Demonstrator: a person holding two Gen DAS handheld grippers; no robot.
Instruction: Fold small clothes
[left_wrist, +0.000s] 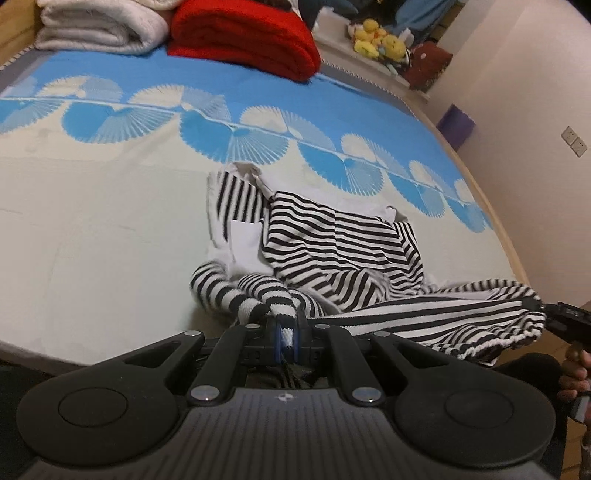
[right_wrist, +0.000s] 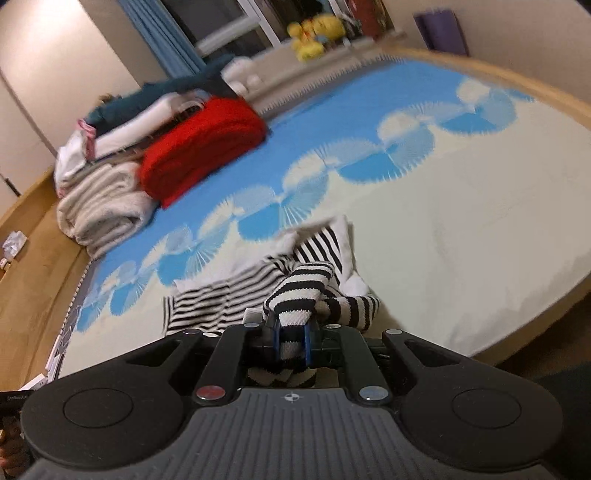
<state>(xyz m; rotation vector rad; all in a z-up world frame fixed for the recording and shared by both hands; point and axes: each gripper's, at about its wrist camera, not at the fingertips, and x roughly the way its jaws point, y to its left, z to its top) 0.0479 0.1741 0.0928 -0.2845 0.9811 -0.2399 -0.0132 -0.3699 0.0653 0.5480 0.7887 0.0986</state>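
Left hand-held gripper (left_wrist: 287, 334) pinching striped garment (left_wrist: 332, 243) edge; right hand-held gripper (right_wrist: 291, 341) pinching another edge. Garment lying crumpled on bed (left_wrist: 103, 229), near edge hanging between both grips. Step: lifting to spread. Next: pulling taut, laying flat.

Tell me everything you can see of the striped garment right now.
The striped garment is a small black-and-white knit piece with plain white parts showing near its far end. It lies crumpled, not yet folded, on the pale part of the blue-and-white bed cover. Its near edge is lifted and stretched between the left gripper and the right gripper, each with jaws shut on a bunched corner. The rest trails on the cover. Which kind of garment it is I cannot tell.
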